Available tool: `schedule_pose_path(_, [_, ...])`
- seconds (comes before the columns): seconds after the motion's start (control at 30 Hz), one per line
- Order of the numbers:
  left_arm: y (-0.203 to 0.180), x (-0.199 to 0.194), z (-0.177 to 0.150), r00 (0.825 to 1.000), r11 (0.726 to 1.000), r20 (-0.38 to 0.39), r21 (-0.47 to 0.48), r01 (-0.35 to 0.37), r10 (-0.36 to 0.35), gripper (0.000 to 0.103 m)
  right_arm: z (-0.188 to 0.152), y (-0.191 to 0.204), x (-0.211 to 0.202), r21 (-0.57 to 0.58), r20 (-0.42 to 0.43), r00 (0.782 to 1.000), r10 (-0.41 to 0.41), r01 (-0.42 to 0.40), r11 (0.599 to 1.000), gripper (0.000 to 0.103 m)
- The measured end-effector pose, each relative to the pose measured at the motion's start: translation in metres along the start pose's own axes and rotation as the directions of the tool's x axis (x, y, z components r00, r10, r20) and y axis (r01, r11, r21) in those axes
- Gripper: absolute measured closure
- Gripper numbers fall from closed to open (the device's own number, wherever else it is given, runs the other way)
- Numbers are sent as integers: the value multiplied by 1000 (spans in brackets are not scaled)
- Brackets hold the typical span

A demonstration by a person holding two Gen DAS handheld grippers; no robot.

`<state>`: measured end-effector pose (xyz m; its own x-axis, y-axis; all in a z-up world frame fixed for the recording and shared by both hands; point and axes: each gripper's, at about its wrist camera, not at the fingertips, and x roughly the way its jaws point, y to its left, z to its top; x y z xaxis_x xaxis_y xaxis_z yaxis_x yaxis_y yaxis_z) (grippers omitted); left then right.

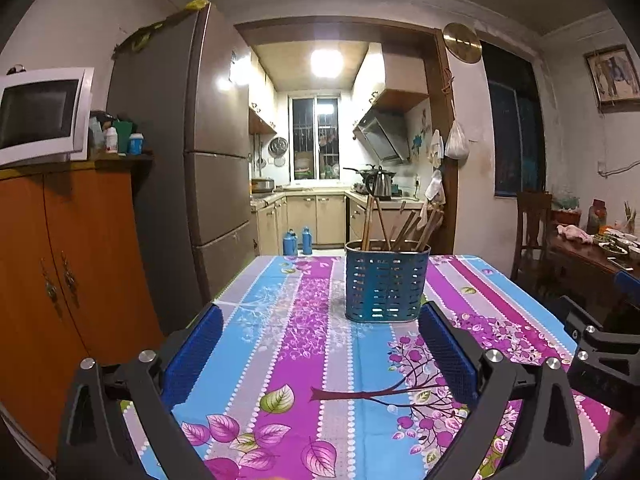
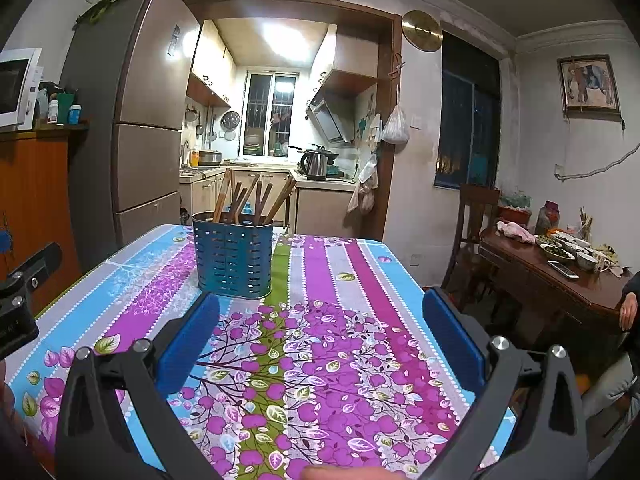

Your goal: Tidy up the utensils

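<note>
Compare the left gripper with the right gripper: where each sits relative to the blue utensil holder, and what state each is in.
The left gripper faces the blue utensil holder nearly head on; the right gripper has the holder off to its left. In the left wrist view the holder's base sits just beyond the right-hand pad's tip; in the right wrist view it sits beyond the left-hand pad's tip. Both are open, empty, above the floral tablecloth, with blue pads.
</note>
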<state>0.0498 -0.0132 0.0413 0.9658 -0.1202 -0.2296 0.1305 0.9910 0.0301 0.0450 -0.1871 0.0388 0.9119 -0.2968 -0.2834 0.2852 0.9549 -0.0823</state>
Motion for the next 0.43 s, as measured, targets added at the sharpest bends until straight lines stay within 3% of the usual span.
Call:
schedule_pose_path(0.17, [-1, 0, -1, 1000, 1000, -7, 1, 9, -9, 6, -1, -1, 0, 14, -2, 1000, 3, -3, 1000, 5])
schedule_pose_path(0.27, [-9, -2, -2, 999, 997, 5, 60, -53, 52, 6, -1, -3, 0, 19, -2, 1000, 1, -1, 1000, 5])
schedule_pose_path(0.33, [-12, -2, -2, 1000, 997, -4, 79, -26, 26, 6, -1, -4, 0, 22, -4, 1000, 4, -3, 1000, 5])
schedule_pose_path(0.43, [-12, -3, -2, 998, 996, 17, 75, -57, 56, 4, -2, -4, -1, 21, -3, 1000, 4, -4, 1000, 5])
